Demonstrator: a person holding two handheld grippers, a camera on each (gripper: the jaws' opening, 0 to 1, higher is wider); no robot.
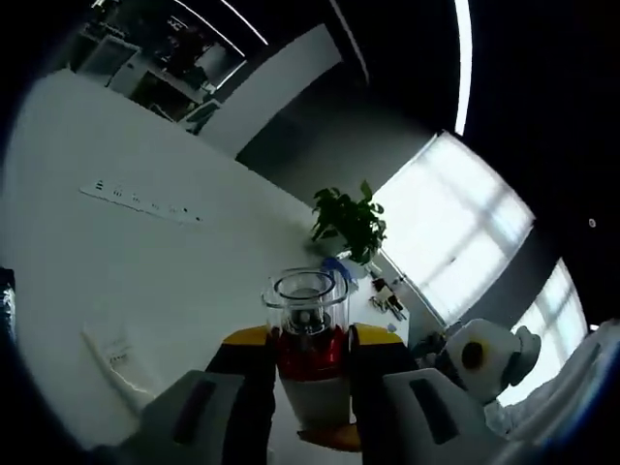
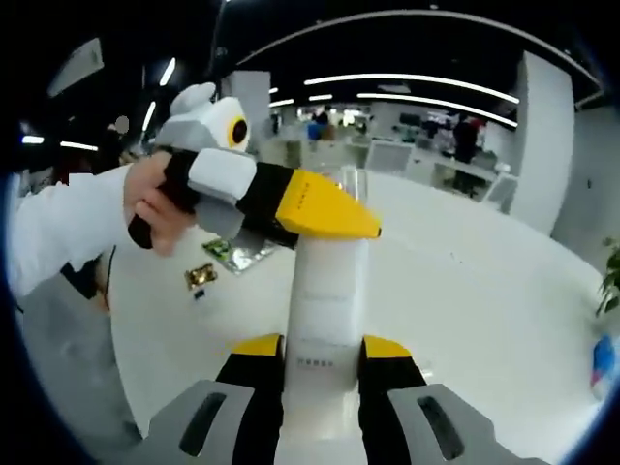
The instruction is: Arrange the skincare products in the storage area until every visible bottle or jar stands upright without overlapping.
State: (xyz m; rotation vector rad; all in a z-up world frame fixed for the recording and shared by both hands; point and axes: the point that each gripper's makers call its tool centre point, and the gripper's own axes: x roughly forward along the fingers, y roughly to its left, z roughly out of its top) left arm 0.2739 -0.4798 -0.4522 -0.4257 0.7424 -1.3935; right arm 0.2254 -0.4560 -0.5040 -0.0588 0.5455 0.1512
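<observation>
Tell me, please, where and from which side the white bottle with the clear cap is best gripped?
Probably the white bottle is best gripped on its straight white body, below the clear cap, jaws closing on opposite flat-looking sides. Both the left gripper and right gripper already clamp it there.

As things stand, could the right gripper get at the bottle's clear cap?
Probably not. The right gripper is shut on the white bottle low on its body, and the left gripper clamps the bottle above it, near the clear cap, blocking the way up.
</observation>
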